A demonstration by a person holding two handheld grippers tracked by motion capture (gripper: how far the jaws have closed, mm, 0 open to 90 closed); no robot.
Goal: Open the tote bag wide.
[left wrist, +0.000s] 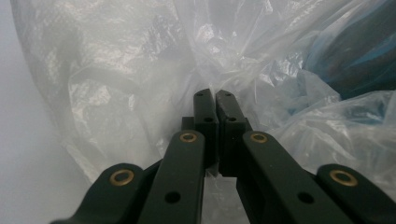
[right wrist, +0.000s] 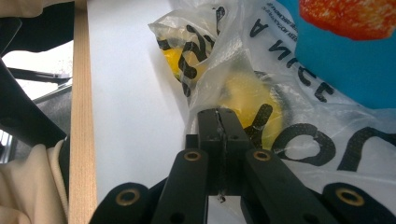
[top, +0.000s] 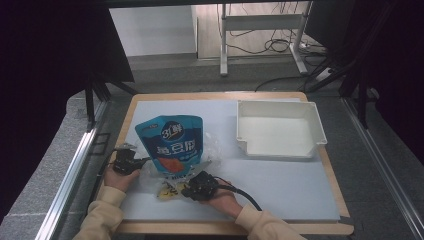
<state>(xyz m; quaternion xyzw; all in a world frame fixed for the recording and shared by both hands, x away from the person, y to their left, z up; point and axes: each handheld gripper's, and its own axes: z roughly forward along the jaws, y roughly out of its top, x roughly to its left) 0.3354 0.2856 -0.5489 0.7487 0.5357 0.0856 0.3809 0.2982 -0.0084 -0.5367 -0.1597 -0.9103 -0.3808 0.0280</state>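
We see both tools pinching a clear plastic bag (top: 212, 150) around a blue pouch (top: 172, 145): left tool (top: 146, 160), right tool (top: 184, 191). A white tray (top: 317, 125) sits far right on the pale, wood-edged surface (top: 280, 185); cables (top: 265, 46) cross the floor beyond.

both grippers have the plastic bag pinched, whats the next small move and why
Probably draw the grippers apart to open the bag. The left gripper and right gripper are each shut on its film at opposite sides, and the blue pouch lies half on it, beside the white tray.
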